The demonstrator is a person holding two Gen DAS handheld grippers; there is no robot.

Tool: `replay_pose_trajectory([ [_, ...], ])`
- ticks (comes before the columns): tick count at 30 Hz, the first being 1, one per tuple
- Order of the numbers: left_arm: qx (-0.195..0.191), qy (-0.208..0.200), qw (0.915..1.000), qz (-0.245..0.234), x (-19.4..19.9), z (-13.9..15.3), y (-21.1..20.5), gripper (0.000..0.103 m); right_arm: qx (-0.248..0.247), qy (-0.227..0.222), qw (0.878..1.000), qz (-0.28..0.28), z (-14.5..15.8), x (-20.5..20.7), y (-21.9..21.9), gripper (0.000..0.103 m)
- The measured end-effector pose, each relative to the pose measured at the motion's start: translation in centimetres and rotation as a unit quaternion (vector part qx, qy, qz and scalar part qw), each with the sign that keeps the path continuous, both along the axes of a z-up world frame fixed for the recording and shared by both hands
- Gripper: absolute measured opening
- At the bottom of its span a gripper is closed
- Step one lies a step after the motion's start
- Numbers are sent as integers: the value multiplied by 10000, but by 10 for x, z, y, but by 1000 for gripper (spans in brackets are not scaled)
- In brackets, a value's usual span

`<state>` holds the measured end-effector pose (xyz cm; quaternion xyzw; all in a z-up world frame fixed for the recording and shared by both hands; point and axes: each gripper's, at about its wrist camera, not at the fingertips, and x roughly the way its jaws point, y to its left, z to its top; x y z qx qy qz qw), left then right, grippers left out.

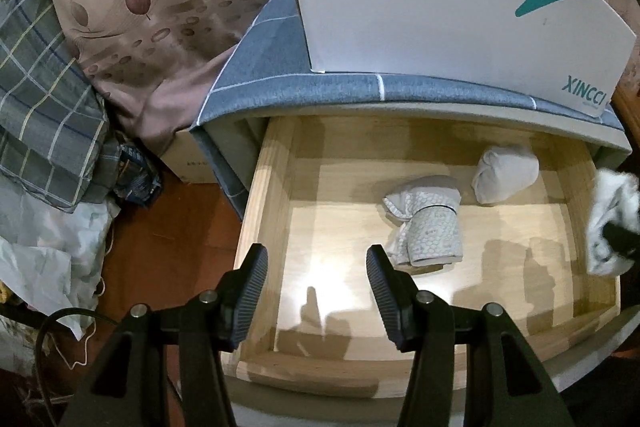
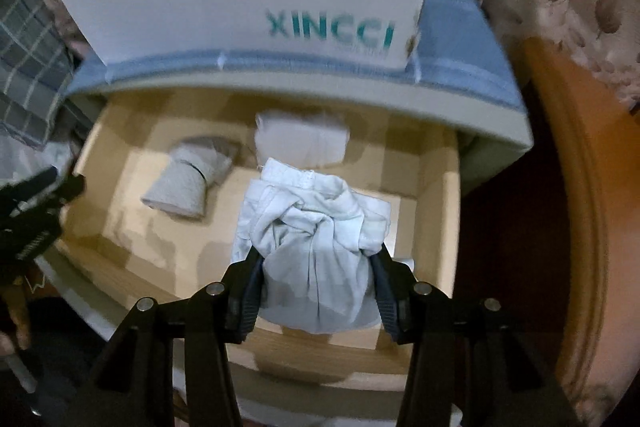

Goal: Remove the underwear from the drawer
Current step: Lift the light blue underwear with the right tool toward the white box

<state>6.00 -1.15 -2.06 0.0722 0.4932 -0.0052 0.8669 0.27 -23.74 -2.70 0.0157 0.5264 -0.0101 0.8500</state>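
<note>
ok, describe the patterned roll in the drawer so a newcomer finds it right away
Start at the white XINCCI box on the cabinet top; the open wooden drawer sits just below it. Two rolled bundles lie on its floor. Yours is the patterned roll, nearer the front, printed with small cells, unlike the plain white roll behind it.

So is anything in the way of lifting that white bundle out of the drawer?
Nothing visible. The right hand-held gripper grips the white underwear above the open drawer; the two rolled pieces lie behind it.
</note>
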Motion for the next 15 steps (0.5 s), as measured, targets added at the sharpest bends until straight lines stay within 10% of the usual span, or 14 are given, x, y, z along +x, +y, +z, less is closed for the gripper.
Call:
replay_pose_trajectory([
  [15,-104,12,9999,96,1,0,7,53,178,-1483,9888,29,131,19,0,45],
])
